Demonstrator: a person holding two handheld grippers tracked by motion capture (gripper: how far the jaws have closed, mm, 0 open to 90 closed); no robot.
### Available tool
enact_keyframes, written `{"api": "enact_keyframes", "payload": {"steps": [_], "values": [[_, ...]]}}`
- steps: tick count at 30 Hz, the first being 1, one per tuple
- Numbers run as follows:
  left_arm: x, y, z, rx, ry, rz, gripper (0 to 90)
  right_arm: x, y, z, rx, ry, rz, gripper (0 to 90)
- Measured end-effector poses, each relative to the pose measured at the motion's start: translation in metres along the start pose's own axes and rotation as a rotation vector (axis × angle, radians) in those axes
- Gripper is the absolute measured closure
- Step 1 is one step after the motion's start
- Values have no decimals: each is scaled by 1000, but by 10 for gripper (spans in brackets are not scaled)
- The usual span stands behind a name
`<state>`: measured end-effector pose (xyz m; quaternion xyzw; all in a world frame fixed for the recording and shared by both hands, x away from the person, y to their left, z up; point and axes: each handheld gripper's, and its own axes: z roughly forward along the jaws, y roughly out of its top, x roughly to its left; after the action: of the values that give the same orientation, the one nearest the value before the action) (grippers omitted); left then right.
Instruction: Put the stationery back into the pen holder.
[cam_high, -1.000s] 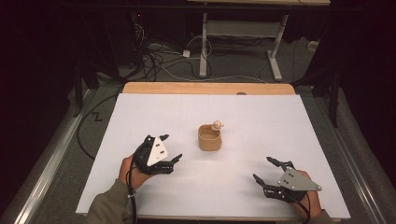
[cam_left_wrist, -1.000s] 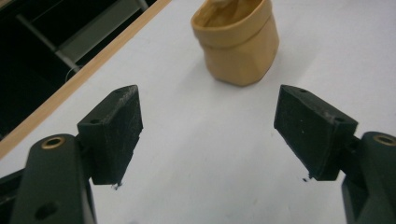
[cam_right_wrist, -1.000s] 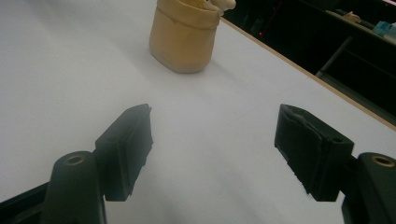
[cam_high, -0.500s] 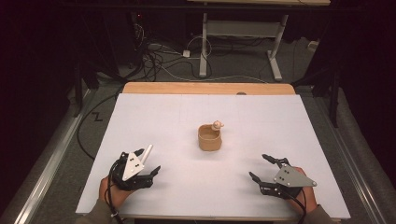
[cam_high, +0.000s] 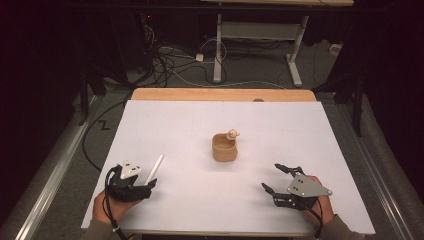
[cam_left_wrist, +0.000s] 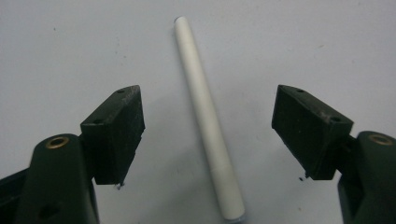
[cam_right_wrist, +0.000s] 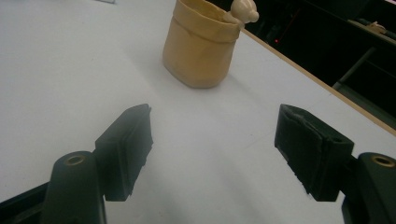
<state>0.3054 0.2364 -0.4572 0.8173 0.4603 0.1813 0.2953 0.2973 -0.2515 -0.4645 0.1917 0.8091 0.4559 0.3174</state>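
A thin white rod (cam_high: 154, 168) lies flat on the white table, near its front left. My left gripper (cam_high: 145, 184) sits just behind the rod's near end. In the left gripper view the rod (cam_left_wrist: 205, 116) runs lengthwise through the wide gap of the left gripper (cam_left_wrist: 212, 122), which is open, and neither jaw touches it. A tan cup (cam_high: 224, 147) with a small pale figure (cam_high: 232, 134) on its rim stands mid-table. My right gripper (cam_high: 270, 176) rests open at the front right. It faces the cup (cam_right_wrist: 201, 46) from a distance, and the right gripper (cam_right_wrist: 212, 140) holds nothing.
The white sheet (cam_high: 300, 130) covers the table, and a wooden strip (cam_high: 220, 94) shows along the far edge. Cables and a desk frame (cam_high: 255, 35) lie on the floor beyond. Metal rails (cam_high: 60, 160) run down both sides of the table.
My left hand has drawn back toward the front left corner, and the white rod now lies exposed on the table in front of its open jaws. The right gripper has barely shifted.
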Motion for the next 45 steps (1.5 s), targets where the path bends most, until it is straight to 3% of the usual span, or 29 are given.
{"api": "enact_keyframes", "payload": {"steps": [3,5,7,9,11,13,17,20,24,29,35,45], "values": [[9,17,6,67,-38,-33,282,0,2,3,0,5,3,277],[15,30,12,93,-47,-78,324,2,2,5,8,13,0,277],[23,43,16,120,-93,-115,374,3,3,7,19,17,-13,277],[26,58,22,172,-127,-108,374,4,2,8,22,19,-15,279],[26,70,29,221,-108,-100,379,4,1,7,26,17,-18,279],[23,78,39,280,-132,-80,383,4,2,7,24,14,-17,279],[19,87,55,362,-103,-47,419,5,2,6,25,17,-23,281],[23,86,62,391,-98,-64,479,5,2,5,26,18,-23,283],[28,82,62,384,-119,-98,569,5,1,4,25,15,-19,283],[29,80,62,375,-87,-93,684,6,2,4,32,10,-28,286],[33,78,62,367,-96,-88,743,8,2,4,41,5,-44,286],[29,75,57,330,-84,-11,754,8,2,4,44,-2,-50,286]]}}
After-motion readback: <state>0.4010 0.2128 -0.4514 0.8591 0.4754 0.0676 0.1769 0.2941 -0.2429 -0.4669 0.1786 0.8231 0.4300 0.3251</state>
